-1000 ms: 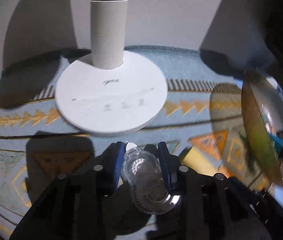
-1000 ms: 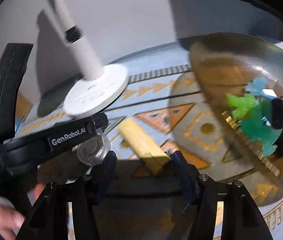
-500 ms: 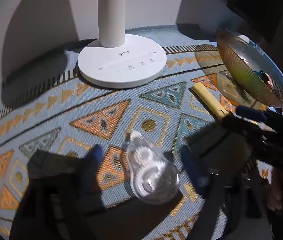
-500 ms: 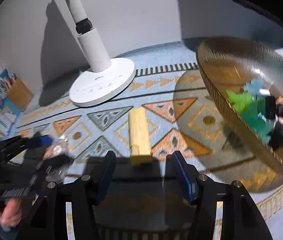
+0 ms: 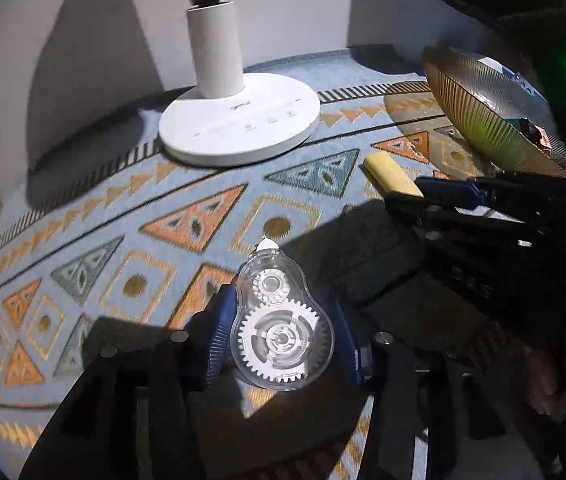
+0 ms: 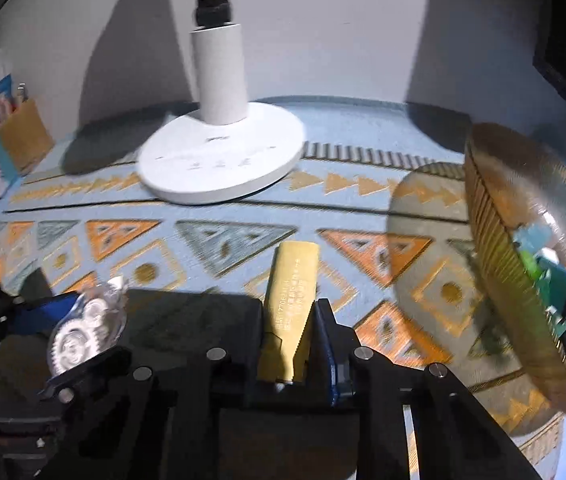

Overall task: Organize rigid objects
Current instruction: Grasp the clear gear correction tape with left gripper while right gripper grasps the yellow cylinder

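Ahead of both sets of fingers stands a white desk lamp (image 5: 239, 120) on the woven patterned mat (image 5: 123, 216); a ribbed amber glass bowl (image 6: 523, 248) sits right; the left gripper (image 5: 283, 324) pinches a clear, geared correction-tape dispenser (image 5: 281, 328); the right gripper (image 6: 289, 344) clamps a yellow bar (image 6: 293, 296).

The lamp base (image 5: 239, 120) stands at the back edge of the mat (image 5: 95, 216); the bowl (image 5: 491, 112) sits at its right edge; the block (image 5: 393, 178) lies between them; the tape dispenser (image 5: 281, 330) lies towards the front edge
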